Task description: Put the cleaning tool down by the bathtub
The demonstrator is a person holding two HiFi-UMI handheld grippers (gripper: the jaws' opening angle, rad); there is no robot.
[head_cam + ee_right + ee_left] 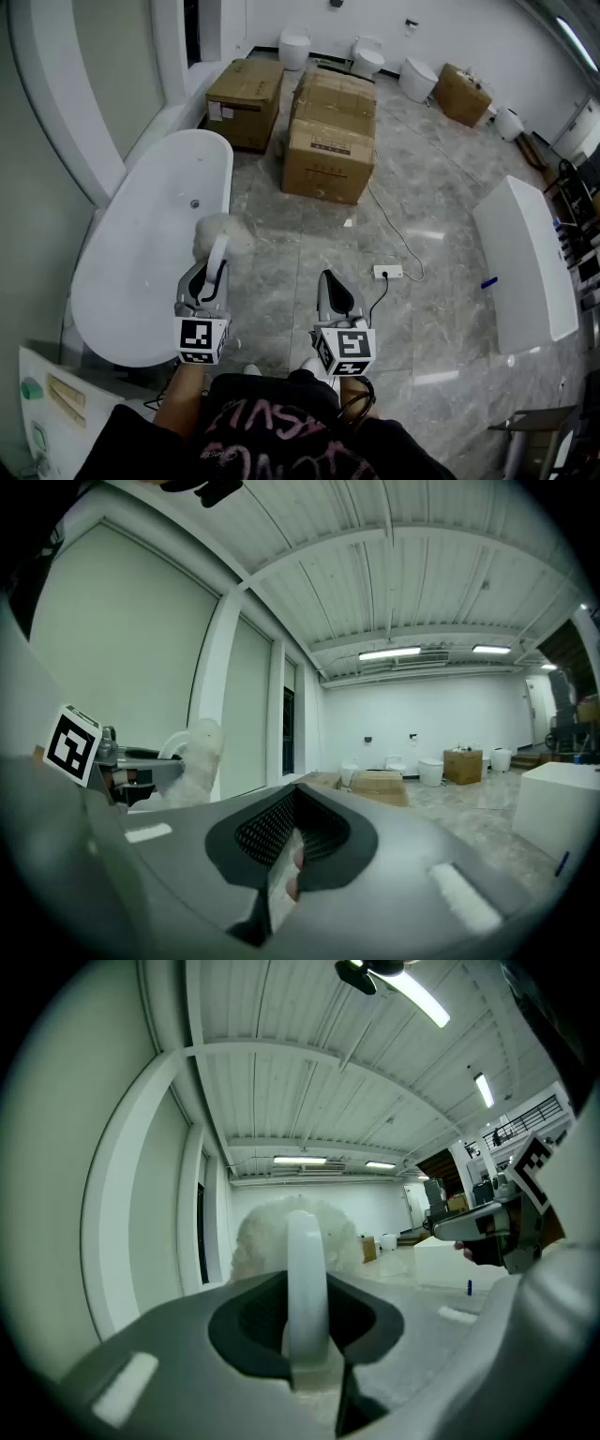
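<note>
The left gripper has its fingers clamped on the curved white handle of a fluffy white cleaning tool. The tool's woolly head hangs over the near rim of the white oval bathtub. The right gripper hovers above the grey marble floor, its fingers closed on nothing.

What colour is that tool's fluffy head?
The fluffy head is white; best in left gripper view.
</note>
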